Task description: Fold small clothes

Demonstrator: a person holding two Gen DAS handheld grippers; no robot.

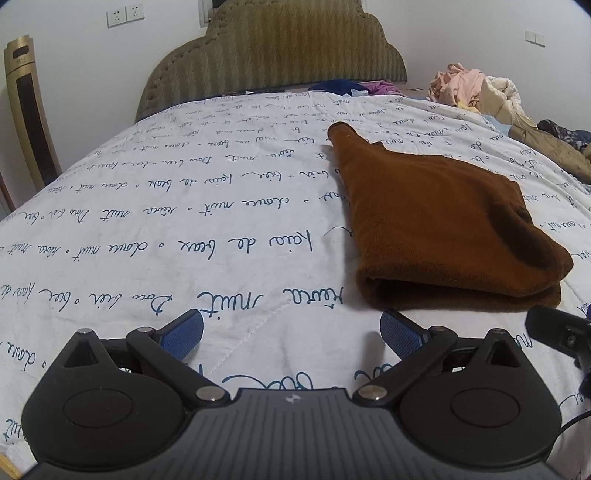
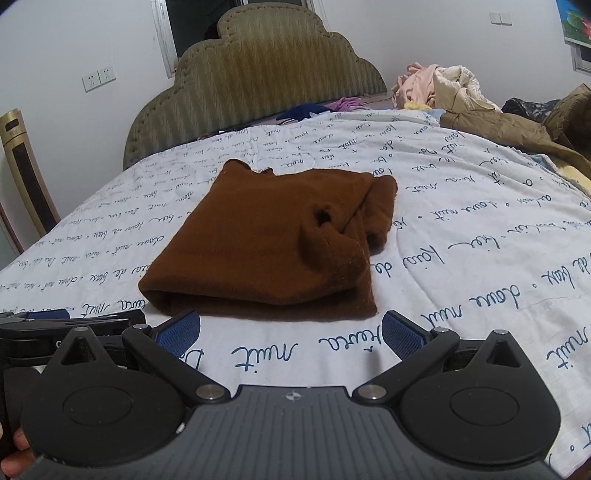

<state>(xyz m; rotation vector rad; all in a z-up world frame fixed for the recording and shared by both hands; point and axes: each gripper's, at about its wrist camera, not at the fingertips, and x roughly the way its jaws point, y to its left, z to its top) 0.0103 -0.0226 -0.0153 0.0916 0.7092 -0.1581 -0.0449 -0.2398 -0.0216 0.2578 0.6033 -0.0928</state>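
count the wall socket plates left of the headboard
2. Both sit side by side on the white wall left of the headboard: the left socket plate and the right socket plate touching it. Others may be hidden behind the headboard or out of frame.

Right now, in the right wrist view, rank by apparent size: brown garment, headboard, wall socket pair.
1. Brown garment, largest, though nearness to the camera inflates it.
2. Headboard, close behind in apparent size.
3. Wall socket pair, smallest.
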